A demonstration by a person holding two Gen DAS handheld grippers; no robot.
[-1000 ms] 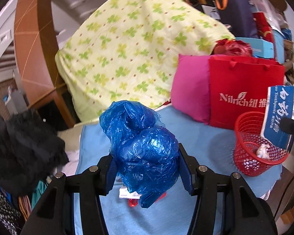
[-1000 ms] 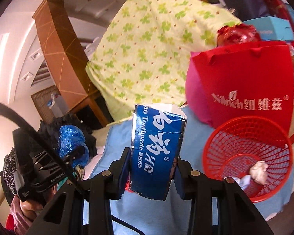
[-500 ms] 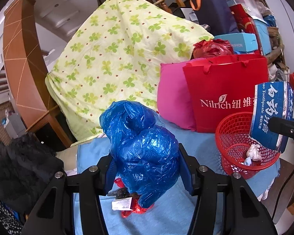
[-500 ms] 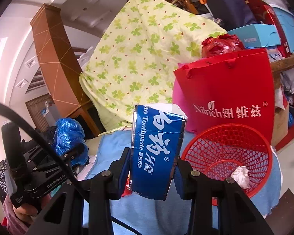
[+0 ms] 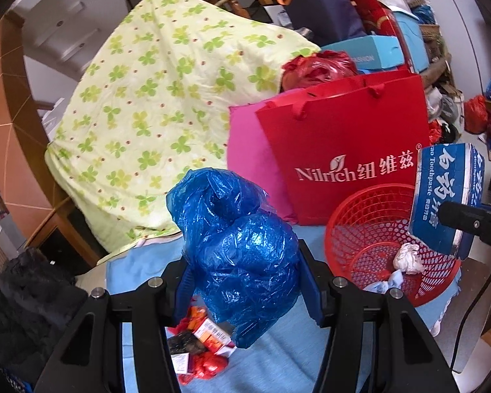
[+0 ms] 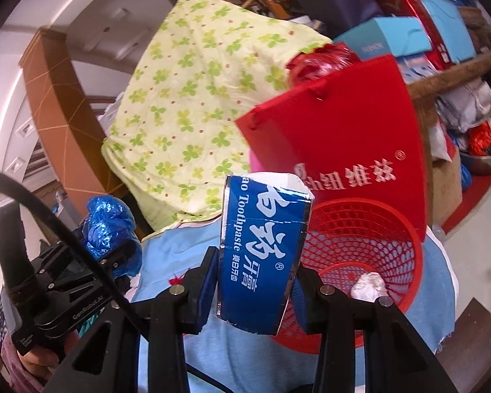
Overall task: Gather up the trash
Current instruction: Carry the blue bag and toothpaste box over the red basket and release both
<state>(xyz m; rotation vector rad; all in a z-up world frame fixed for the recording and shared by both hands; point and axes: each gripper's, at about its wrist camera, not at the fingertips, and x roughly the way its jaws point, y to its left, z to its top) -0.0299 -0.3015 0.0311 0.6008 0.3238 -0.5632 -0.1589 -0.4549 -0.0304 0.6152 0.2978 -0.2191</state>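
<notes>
The left wrist view alone shows small wrappers (image 5: 201, 344) lying on the blue cloth (image 5: 278, 360) under the left claw (image 5: 242, 281), near the surface's front edge, and two crumpled tissues (image 5: 407, 258) at the bottom of the red basket (image 5: 350, 239). The right wrist view shows only one tissue (image 6: 368, 286) there, and it alone shows the left claw (image 6: 114, 249) from the side, held off the surface's left edge.

The left claw is closed around a crumpled blue plastic bag (image 5: 242, 249), which bulges above and below its fingers. The right claw (image 6: 255, 281) is clamped on a blue toothpaste box (image 6: 262, 255), upright between its fingers, just left of the basket (image 6: 360, 229). In the left view the box (image 5: 442, 196) hangs over the basket's right rim. The basket stands at the surface's right edge, in front of a red paper bag (image 5: 343, 131).
</notes>
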